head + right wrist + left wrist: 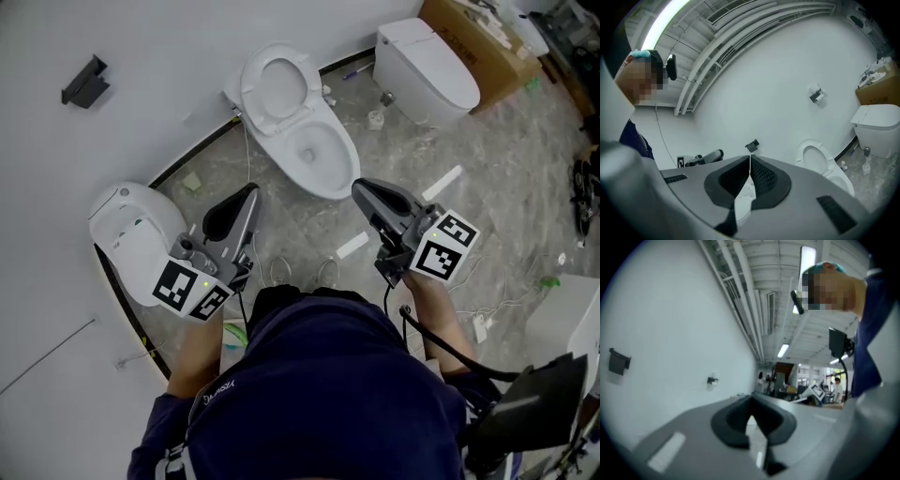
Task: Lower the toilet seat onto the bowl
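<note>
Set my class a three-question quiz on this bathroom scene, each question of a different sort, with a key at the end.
1. True or false: the toilet seat lies flat on the bowl.
2. The jaws of the left gripper and the right gripper are: A) both wide apart; B) both together with nothing between them; C) closed on the seat.
3. Fill in: the cardboard box stands behind a white toilet whose lid is ____.

Key: 1 false, the seat stands raised; 2 B; 3 closed.
</note>
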